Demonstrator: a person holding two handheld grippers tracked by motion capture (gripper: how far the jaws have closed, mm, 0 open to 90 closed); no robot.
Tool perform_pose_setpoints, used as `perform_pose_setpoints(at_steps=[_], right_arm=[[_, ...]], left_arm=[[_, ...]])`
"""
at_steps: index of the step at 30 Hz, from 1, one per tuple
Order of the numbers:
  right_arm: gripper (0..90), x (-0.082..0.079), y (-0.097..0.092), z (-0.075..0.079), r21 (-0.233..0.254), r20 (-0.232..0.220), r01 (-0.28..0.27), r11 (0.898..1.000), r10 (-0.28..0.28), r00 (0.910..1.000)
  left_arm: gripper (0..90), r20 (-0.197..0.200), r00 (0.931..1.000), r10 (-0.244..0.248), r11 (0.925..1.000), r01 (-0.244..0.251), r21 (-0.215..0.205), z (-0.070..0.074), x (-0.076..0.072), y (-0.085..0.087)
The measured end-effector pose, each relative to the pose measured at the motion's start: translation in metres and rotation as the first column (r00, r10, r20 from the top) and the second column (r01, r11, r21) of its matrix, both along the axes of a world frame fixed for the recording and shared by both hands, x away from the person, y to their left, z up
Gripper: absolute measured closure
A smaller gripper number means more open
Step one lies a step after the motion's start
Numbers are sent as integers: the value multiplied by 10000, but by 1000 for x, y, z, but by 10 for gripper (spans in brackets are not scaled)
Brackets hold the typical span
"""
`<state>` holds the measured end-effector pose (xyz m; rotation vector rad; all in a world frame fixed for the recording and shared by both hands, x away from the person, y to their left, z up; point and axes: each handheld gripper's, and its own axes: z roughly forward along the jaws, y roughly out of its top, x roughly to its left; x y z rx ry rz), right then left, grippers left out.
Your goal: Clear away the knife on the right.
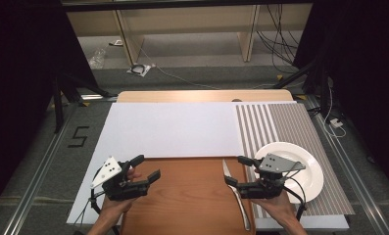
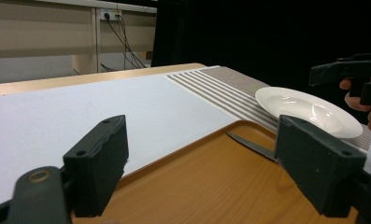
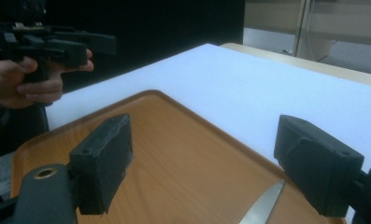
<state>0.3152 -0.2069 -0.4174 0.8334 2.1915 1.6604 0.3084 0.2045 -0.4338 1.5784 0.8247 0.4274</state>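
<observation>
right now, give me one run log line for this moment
left gripper: open, empty, over tray | right gripper: open, above knife | knife: lying on tray's right edge | plate: on striped mat

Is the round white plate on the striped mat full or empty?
Empty. The round white plate shows a bare, clean bowl in the high view and in the left gripper view, on the striped mat.

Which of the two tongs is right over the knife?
The right tongs, beside the white plate. Their open jaws hover over the knife on the wooden tray; the left tongs have only bare tray beneath.
</observation>
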Motion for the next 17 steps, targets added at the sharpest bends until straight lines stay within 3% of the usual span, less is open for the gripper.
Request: perform_pose_setpoints(at_steps=[17], right_arm=[[209,-3,-8,-1,115,158,330,9994,-331,9993]], left_arm=[[176,-17,10000,-19,10000,19,23,0,0,-1]])
